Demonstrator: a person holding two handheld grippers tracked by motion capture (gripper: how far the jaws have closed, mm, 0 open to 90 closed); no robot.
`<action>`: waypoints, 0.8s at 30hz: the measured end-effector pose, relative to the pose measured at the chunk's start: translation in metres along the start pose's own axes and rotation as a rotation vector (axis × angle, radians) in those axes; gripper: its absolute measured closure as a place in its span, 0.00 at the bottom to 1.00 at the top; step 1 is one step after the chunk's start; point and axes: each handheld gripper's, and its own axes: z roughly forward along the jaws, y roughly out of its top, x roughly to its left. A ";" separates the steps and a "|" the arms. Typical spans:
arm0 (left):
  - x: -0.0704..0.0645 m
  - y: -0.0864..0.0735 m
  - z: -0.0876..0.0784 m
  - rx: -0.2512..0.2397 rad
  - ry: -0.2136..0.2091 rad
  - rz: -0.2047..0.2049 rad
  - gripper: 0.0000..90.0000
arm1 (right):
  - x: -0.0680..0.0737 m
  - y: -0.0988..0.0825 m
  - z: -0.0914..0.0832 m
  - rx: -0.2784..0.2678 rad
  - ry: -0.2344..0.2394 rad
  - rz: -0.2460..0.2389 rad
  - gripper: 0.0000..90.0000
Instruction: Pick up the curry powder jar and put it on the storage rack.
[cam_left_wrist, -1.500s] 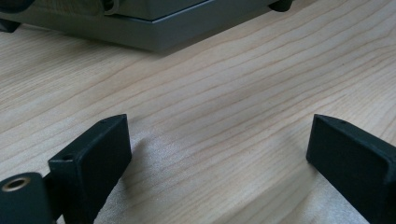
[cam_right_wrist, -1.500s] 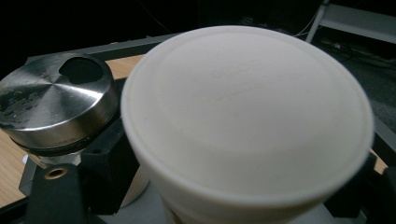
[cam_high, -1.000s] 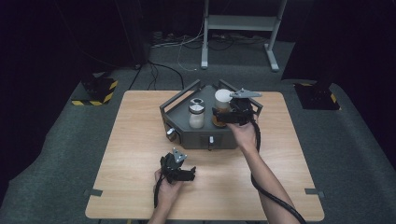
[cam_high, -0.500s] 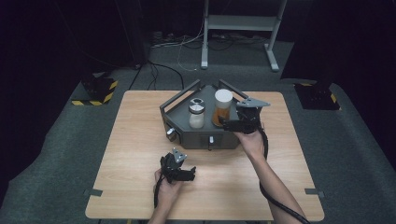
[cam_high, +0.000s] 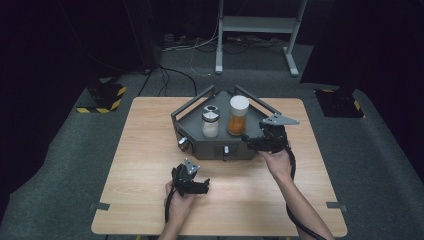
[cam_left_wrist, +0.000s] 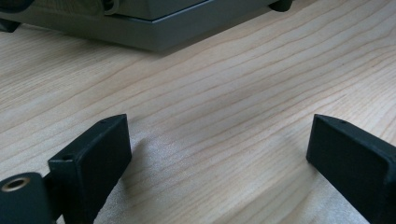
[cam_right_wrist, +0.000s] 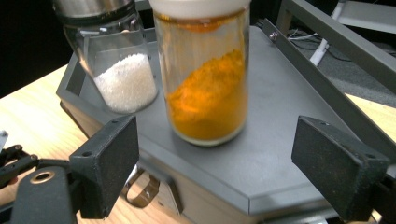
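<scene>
Left gripper (cam_high: 202, 186) held low over bare table (cam_high: 150, 150) in front of grey tray (cam_high: 192, 117), jaws spread, nothing between. On tray: salt shaker (cam_high: 210, 122) left, orange spice jar (cam_high: 238, 116) just beside it, both upright (long axis vertical, white cap up). Right gripper (cam_high: 248, 140) at tray's front right edge, jaws spread, jar beyond, untouched. Tray's right half open.

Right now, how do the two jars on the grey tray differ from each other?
The orange-powder jar is taller and has a white lid; the white-grain jar is shorter and has a silvery metal lid. The first holds orange powder filling about half, the second white grains low in the glass. Both are clear glass, upright, side by side on the grey tray, untouched by any fingers.
</scene>
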 end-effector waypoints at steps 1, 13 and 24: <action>0.000 0.000 0.000 0.000 0.000 0.000 0.07 | 0.000 -0.002 -0.002 0.001 0.000 0.000 0.16; 0.000 0.000 0.000 0.000 -0.001 -0.001 0.07 | 0.002 -0.020 -0.015 -0.015 0.001 0.008 0.16; 0.000 0.000 0.000 0.000 0.000 0.000 0.07 | 0.011 -0.018 -0.027 -0.028 -0.014 -0.023 0.16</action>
